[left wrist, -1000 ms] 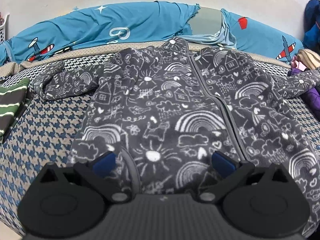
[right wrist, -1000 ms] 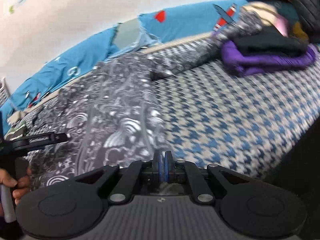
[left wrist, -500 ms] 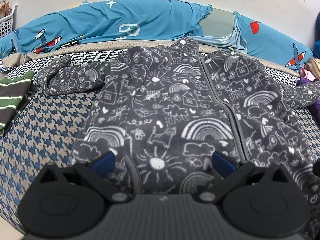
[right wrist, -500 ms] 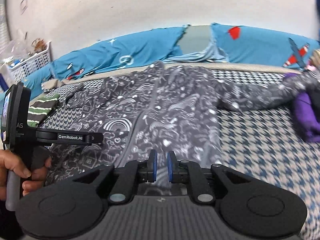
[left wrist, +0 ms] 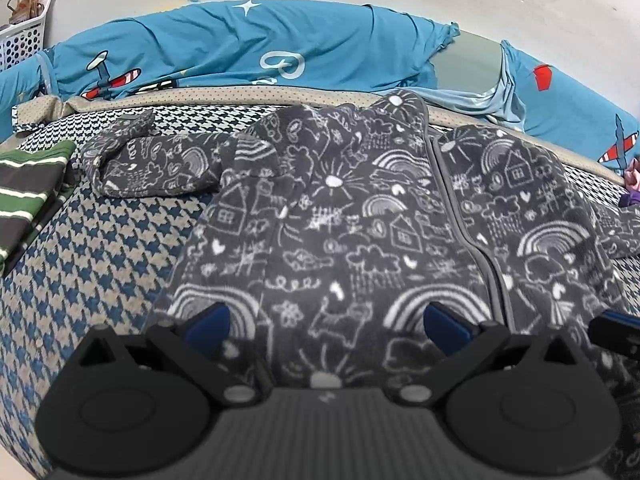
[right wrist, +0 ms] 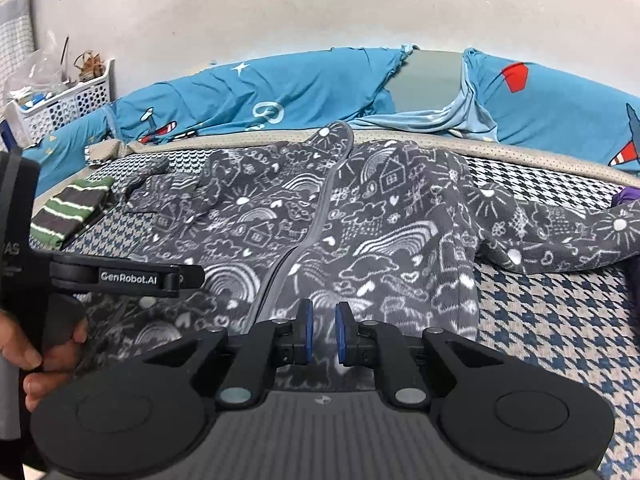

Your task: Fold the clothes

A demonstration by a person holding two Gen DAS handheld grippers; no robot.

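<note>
Grey doodle-print fleece jacket [left wrist: 352, 232] lies spread face-up on the bed [left wrist: 100, 272], zip shut down the middle, collar toward the blue pillows [left wrist: 248, 52], both sleeves out to the sides w/ 1 sleeve [right wrist: 560, 236] reaching toward the purple clothes at the far right edge. Laid flat like that prob. so sleeves can be folded in first. Left gripper [left wrist: 326, 320] hovers over the hem w/ fingers spread wide, nothing btwn them; looks set to take the hem edge. Right gripper [right wrist: 322, 334] sits over the hem just right of the zip, fingers nearly together w/ a narrow gap, no cloth pinched in it; jaws not gripping anything. A hand [right wrist: 36, 360] holds the left tool's handle, seen in the right wrist view. Folded green-striped garment [left wrist: 28, 196] rests at the bed's left side, apart from the jacket, prob. a finished piece. Folding of this jacket not yet begun, judging by the layout.
</note>
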